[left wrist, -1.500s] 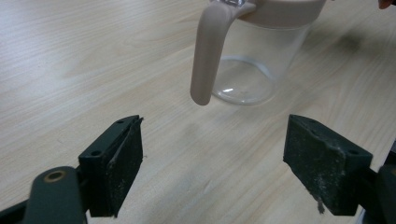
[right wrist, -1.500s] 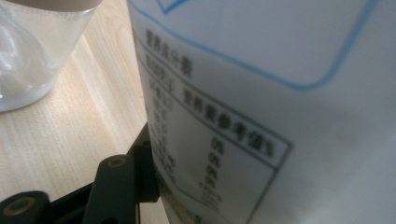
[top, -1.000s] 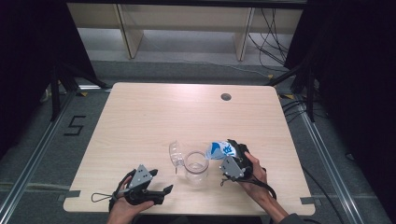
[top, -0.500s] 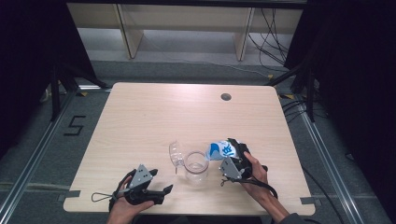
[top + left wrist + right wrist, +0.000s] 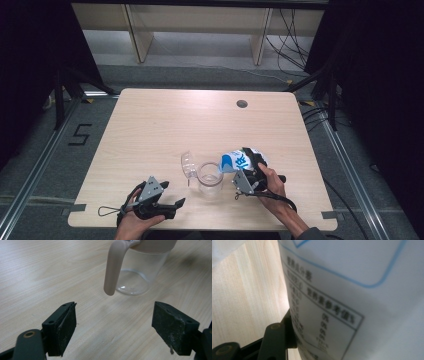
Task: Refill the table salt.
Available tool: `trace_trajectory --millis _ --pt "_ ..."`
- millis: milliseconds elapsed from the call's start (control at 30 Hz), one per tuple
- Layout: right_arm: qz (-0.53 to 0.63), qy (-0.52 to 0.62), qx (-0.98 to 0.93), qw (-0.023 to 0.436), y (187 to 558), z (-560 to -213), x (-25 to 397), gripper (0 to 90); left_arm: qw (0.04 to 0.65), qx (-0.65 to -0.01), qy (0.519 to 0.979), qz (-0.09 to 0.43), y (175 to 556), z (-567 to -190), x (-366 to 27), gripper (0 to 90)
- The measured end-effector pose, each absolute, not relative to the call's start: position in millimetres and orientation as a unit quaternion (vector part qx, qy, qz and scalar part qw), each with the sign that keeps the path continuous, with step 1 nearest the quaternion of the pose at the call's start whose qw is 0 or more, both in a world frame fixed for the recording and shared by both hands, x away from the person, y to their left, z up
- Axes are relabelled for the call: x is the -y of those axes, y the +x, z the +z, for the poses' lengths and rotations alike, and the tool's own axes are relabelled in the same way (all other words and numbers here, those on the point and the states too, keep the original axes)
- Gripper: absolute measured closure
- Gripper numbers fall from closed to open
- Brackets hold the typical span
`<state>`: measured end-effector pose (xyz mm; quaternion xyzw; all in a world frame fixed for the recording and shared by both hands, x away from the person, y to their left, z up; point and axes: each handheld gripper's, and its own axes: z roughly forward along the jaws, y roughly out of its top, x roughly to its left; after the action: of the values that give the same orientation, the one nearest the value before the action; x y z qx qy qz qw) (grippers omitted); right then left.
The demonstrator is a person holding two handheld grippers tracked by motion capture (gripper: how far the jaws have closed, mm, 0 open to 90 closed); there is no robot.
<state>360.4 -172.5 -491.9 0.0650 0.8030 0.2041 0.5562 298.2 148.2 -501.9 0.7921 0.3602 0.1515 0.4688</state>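
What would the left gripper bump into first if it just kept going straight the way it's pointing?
Probably the clear pitcher. The left gripper, jaws wide open, points at it over bare table, and the pitcher's beige handle hangs nearest, so it would likely be touched first. Depth is hard to judge.

I see a white carton [image 5: 239, 161] with blue print, tipped on its side over the mouth of a clear pitcher [image 5: 210, 178]. The pitcher stands upright near the table's front edge, its pale handle [image 5: 113, 267] hanging free.
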Motion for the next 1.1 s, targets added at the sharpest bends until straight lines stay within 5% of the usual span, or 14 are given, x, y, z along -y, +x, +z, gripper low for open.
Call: trace_trajectory --millis 1100 --pt "0.160 -0.017 -0.781 0.604 364.9 -490.9 168.6 47.5 0.466 -0.360 0.793 0.154 297.3 -501.5 -147.3 19.2"
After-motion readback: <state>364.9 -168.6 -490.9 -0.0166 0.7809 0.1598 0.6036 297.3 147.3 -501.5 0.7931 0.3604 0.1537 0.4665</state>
